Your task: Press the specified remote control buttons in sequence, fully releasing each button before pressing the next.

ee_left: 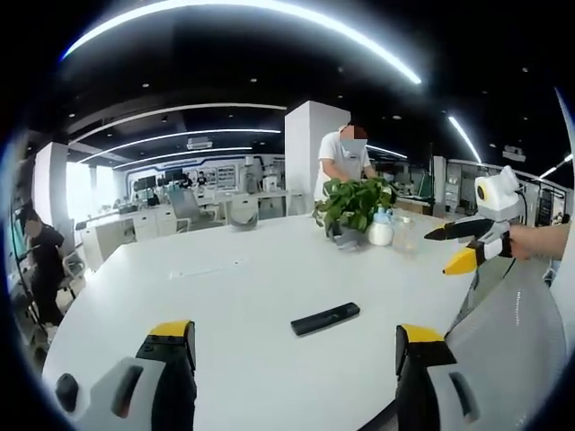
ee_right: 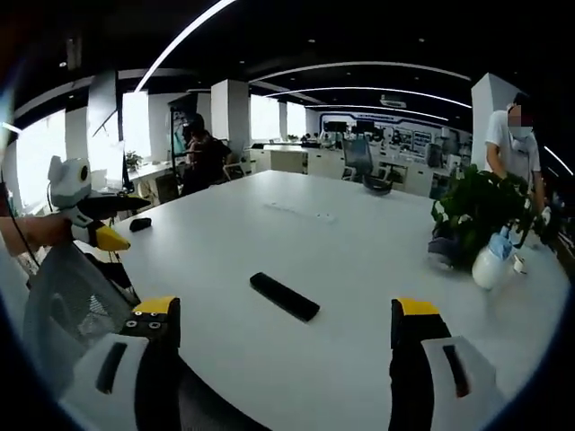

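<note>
Now, left gripper (ee_left: pixel 296 346): your left jaws stand wide apart and hold nothing; they hover above the near edge of the white table (ee_left: pixel 225 296), and the remote lies ahead of them, a little to the right of their middle line.
Remote control (ee_left: pixel 325 318): it lies flat on the table, near the edge that faces you, alone on the bare surface. Its long axis runs across the left gripper view, the right end slightly farther from you, so you meet its long side and not its end.
Remote, right gripper view (ee_right: pixel 284 296): here it lies ahead and a little left of the middle line, and its long axis goes down toward the right.
Right gripper (ee_right: pixel 286 328): your right jaws are also wide apart and empty, above the same near edge. In the left gripper view you see it (ee_left: pixel 454 247) at the right, held high, off the table's right side, its yellow tips apart.
Nearer hand: by my judgement both are well apart from the remote and neither touches it; I cannot say which one is closer.
Buttons: too small to read, so you must come lower before you choose one.
Far side: a potted plant (ee_left: pixel 352 205) and a white bottle (ee_left: pixel 381 232) stand well away from the remote, toward the far right edge.
</note>
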Motion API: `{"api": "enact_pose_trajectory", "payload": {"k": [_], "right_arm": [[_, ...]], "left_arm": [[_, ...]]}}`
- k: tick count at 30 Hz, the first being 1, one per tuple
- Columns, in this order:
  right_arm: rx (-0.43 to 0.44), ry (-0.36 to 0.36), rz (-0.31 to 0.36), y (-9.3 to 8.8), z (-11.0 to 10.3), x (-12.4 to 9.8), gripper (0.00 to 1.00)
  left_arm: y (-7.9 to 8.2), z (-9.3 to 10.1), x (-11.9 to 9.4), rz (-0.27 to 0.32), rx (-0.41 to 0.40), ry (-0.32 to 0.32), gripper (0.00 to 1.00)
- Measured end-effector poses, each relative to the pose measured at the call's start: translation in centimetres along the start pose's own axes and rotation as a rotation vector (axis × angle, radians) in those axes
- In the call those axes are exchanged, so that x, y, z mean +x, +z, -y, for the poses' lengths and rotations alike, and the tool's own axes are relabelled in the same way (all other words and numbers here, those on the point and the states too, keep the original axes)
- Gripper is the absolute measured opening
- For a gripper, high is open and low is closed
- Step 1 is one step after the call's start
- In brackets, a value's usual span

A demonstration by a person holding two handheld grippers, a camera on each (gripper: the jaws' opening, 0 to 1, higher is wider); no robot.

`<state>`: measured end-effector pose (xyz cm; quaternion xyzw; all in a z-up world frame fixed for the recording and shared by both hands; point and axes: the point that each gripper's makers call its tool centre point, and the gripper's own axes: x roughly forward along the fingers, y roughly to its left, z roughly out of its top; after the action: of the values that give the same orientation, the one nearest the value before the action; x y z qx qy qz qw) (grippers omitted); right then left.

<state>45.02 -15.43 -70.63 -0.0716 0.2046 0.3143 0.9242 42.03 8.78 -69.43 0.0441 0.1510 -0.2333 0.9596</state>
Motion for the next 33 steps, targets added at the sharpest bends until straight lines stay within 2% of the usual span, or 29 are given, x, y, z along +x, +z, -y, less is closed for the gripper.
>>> {"api": "enact_pose_trajectory", "payload": {"k": [4, 14, 18, 25, 33], "right_arm": [[0.016, -0.015, 0.022, 0.3, 0.1, -0.4, 1.0], [0.005, -0.04, 0.007, -0.5, 0.2, -0.7, 0.98], [0.034, -0.024, 0.005, -0.8, 0.5, -0.7, 0.97], [0.072, -0.056, 0.035, -0.5, 1.5, -1.1, 0.94], [0.042, -0.054, 0.003, -1.0, 1.4, -0.7, 0.93]], "left_arm": [[0.0, 0.1, 0.0, -0.003, 0.008, -0.002, 0.96], [0.1, 0.0, -0.2, 0.011, 0.007, 0.008, 0.96], [0.1, 0.0, -0.2, 0.011, 0.013, 0.01, 0.95], [0.5, -0.2, -0.4, 0.037, -0.005, 0.017, 0.95], [0.9, -0.4, -0.6, 0.055, -0.002, 0.026, 0.95]]}}
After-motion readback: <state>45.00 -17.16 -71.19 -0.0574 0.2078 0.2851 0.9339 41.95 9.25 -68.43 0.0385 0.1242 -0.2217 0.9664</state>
